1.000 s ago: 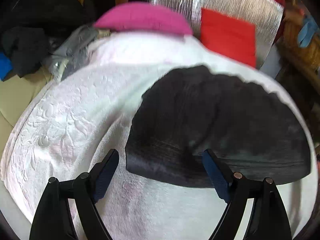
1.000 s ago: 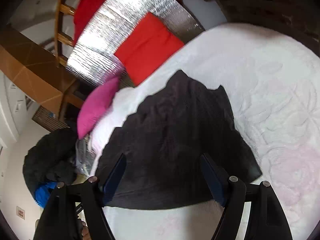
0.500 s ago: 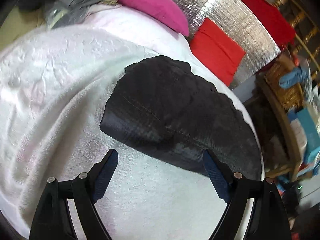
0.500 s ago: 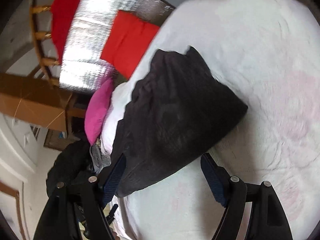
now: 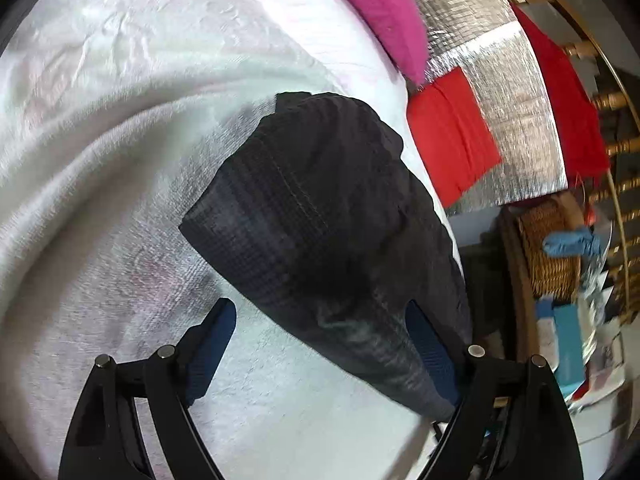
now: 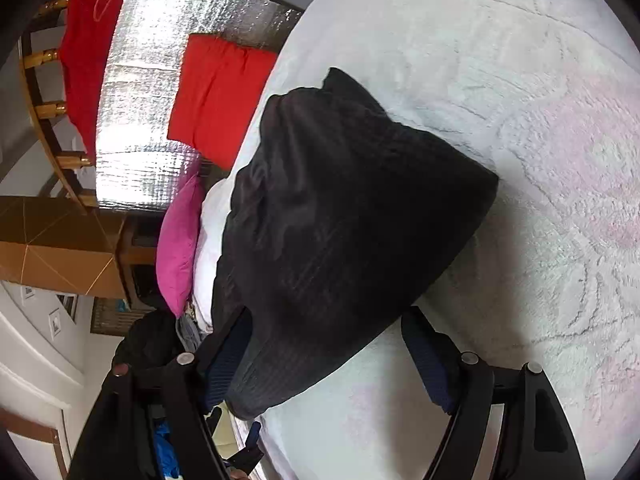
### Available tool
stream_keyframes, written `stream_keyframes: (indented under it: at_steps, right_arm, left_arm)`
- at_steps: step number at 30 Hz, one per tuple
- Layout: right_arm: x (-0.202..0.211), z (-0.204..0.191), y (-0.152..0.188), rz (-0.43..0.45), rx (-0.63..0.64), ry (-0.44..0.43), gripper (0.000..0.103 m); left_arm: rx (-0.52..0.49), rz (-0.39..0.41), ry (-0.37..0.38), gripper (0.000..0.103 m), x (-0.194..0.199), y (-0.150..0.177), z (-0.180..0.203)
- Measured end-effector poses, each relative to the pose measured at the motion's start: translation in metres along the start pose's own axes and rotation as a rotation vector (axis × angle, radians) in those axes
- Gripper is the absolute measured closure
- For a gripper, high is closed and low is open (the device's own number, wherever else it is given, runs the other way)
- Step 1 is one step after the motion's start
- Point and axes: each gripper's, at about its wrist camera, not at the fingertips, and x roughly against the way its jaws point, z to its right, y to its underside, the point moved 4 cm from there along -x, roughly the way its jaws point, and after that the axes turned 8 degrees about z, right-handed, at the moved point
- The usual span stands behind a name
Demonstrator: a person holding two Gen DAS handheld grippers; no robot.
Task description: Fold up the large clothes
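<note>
A black garment [image 5: 332,236] lies folded flat on the white bedspread [image 5: 100,152]. It also shows in the right wrist view [image 6: 344,232]. My left gripper [image 5: 320,344] is open and empty, its blue-padded fingers [image 5: 212,344] straddling the garment's near edge from above. My right gripper [image 6: 328,356] is open and empty too, its jaws wide either side of the garment's near end. Neither gripper touches the cloth that I can tell.
A pink pillow [image 5: 384,16], a red cushion [image 5: 448,140] and a silver foil panel [image 5: 500,92] stand at the bed's head. A wicker basket [image 5: 548,248] and clutter sit beyond the bed's edge. Dark clothes [image 6: 148,344] are heaped by the far corner.
Both grippers have rolled and swung over the bed, so the garment now looks tilted in each view. The garment itself lies where it was. Both stay open.
</note>
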Motion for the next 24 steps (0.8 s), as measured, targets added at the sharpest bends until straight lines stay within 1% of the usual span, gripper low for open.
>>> stream_keyframes:
  at_steps: [4, 12, 17, 18, 20, 24]
  right_arm:
    - [-0.005, 0.006, -0.004, 0.006, -0.023, -0.01, 0.023]
    - [-0.024, 0.013, -0.013, 0.047, -0.077, -0.037, 0.022]
    - [-0.04, 0.008, -0.026, 0.073, -0.058, -0.032, 0.022]
    - [-0.043, 0.007, -0.028, 0.08, -0.057, -0.035, 0.022]
    - [-0.046, 0.005, -0.032, 0.095, -0.05, -0.037, 0.022]
    - [-0.053, -0.002, -0.039, 0.166, -0.005, -0.044, 0.022]
  left_arm:
    - [0.052, 0.017, 0.017, 0.016, -0.007, -0.003, -0.004]
    - [0.151, 0.076, 0.027, 0.016, -0.016, -0.011, -0.012]
    - [0.127, 0.102, 0.003, 0.018, -0.026, -0.013, -0.008]
    - [0.127, 0.107, 0.001, 0.019, -0.027, -0.013, -0.008]
    - [0.125, 0.12, -0.012, 0.027, -0.029, -0.014, -0.009]
    - [0.12, 0.131, -0.019, 0.032, -0.034, -0.016, -0.007]
